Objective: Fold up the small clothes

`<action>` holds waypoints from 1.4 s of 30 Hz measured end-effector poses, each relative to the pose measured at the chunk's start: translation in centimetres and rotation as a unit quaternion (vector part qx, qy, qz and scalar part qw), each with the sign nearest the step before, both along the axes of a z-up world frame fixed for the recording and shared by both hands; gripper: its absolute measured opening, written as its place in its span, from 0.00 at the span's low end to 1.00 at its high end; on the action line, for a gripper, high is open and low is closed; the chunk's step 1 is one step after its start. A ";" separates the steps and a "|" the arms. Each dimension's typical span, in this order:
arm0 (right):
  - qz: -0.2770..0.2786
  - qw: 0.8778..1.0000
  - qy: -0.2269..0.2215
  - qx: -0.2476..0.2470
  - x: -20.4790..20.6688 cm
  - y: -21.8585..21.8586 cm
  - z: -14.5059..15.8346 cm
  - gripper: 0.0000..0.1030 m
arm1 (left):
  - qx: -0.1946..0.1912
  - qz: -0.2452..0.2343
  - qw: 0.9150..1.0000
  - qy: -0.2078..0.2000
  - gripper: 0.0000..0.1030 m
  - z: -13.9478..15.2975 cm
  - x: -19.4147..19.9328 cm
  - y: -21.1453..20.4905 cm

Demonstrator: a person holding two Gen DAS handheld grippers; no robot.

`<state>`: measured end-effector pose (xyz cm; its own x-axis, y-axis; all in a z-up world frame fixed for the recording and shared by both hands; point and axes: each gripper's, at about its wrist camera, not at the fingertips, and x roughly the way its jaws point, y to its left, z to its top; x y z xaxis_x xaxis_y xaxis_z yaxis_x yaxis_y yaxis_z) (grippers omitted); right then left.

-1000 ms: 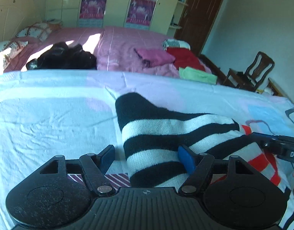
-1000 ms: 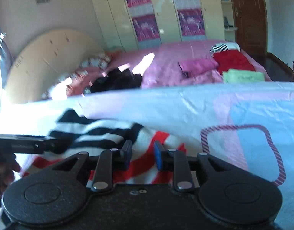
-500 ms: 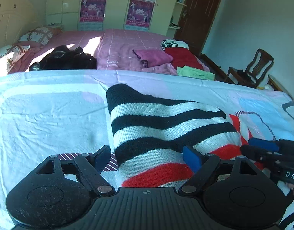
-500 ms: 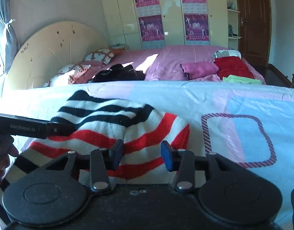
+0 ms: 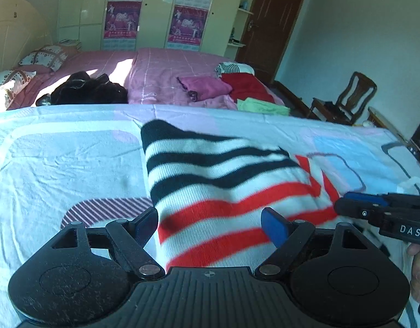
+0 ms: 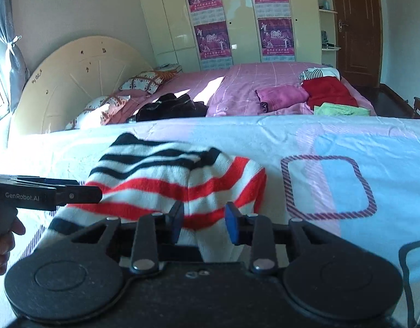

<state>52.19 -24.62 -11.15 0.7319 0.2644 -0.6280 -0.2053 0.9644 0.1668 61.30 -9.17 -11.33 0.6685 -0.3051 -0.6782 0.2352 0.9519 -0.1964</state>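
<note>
Striped knit sweater (image 5: 226,191) lies half-folded on the near bed (image 5: 59,164), fold unfinished; left claw (image 5: 210,225) gapes wide around it, right claw (image 6: 204,222), just closing, straddles its hem without gripping.

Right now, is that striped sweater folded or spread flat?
Folded, loosely: the striped sweater lies doubled on the sheet, its black-striped layer over the red-striped one.

Both cameras ride low over the near bed (image 5: 59,164), tilted down and facing twelve o'clock toward the wardrobe (image 6: 166,22) — close on the striped sweater (image 5: 210,186), which both share. Each catches the other hand-held gripper — at three o'clock (image 5: 346,205), at nine (image 6: 95,191).
</note>
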 end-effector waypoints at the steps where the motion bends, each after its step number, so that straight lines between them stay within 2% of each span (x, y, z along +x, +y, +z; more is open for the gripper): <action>1: 0.002 1.000 0.003 -0.009 -0.7 0.2 -0.3 0.32 | 0.011 -0.005 1.000 0.000 0.80 -0.5 -0.7 -0.2; 5: -0.011 1.000 0.004 -0.020 -3.5 0.0 -0.5 0.34 | -0.008 0.002 1.000 0.000 0.80 -0.4 -3.2 1.3; 8: -0.022 1.000 0.003 0.000 -6.1 -0.7 -0.1 0.34 | 0.007 -0.007 1.000 -0.010 0.80 0.1 -5.9 1.8; 11: -0.019 0.999 0.035 0.007 -7.5 -0.6 -1.7 0.34 | 0.041 -0.022 0.999 -0.011 0.80 -1.2 -8.2 1.9; 13: -0.024 0.998 0.050 0.030 -8.2 -0.4 -2.7 0.33 | 0.028 -0.017 0.999 -0.009 0.80 -2.0 -9.0 2.8; 15: -0.023 0.999 0.040 0.025 -9.3 0.0 -2.3 0.33 | 0.006 -0.007 1.000 0.000 0.80 -2.0 -9.3 3.8; 18: -0.033 0.998 0.038 0.032 -10.2 -0.3 -2.4 0.32 | 0.027 -0.012 1.000 -0.008 0.80 -1.8 -9.8 4.0; 20: -0.046 0.996 0.058 0.052 -9.7 -1.1 -3.4 0.38 | 0.015 -0.011 1.000 0.003 0.80 -1.9 -9.6 4.6; 22: -0.061 0.990 0.066 0.105 -9.6 -2.5 -2.8 0.38 | -0.009 -0.016 1.000 0.004 0.80 -1.2 -9.5 5.3; 23: -0.069 0.988 0.051 0.128 -10.0 -3.2 -2.2 0.43 | -0.022 -0.020 1.000 0.000 0.80 -0.9 -9.5 5.8; 24: -0.079 0.986 0.037 0.143 -10.2 -3.9 -1.8 0.62 | -0.037 -0.025 0.999 -0.002 0.80 -0.6 -9.4 6.2; 26: -0.093 0.980 0.026 0.174 -9.7 -5.4 -1.6 0.83 | -0.084 -0.036 0.996 0.010 0.80 -0.5 -8.5 7.1; 29: -0.084 0.966 0.060 0.237 -7.3 -7.5 -2.7 0.81 | -0.172 -0.049 0.982 0.058 0.80 -1.9 -6.1 8.3; 31: -0.084 0.962 0.070 0.250 -5.9 -8.2 -3.6 0.79 | -0.209 -0.051 0.973 0.083 0.80 -3.0 -4.8 8.7; 35: -0.045 0.945 0.106 0.305 -3.3 -8.9 -5.5 0.76 | -0.272 -0.063 0.953 0.118 0.80 -4.9 -2.8 8.8; 36: -0.035 0.947 0.113 0.299 -2.8 -8.6 -5.8 0.73 | -0.273 -0.066 0.952 0.118 0.80 -5.1 -2.4 8.4; 38: -0.018 0.952 0.110 0.287 -2.0 -8.1 -5.7 0.72 | -0.273 -0.072 0.953 0.113 0.80 -5.2 -1.7 7.8; 42: 0.008 0.951 0.114 0.288 -0.4 -7.6 -6.0 0.72 | -0.282 -0.077 0.950 0.106 0.80 -5.6 -0.4 6.9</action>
<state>51.84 -32.18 -17.12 0.5880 0.6223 -0.5167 -0.1138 0.6961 0.7089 60.88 -2.30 -16.97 0.4530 -0.7435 -0.4919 0.2626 0.6386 -0.7234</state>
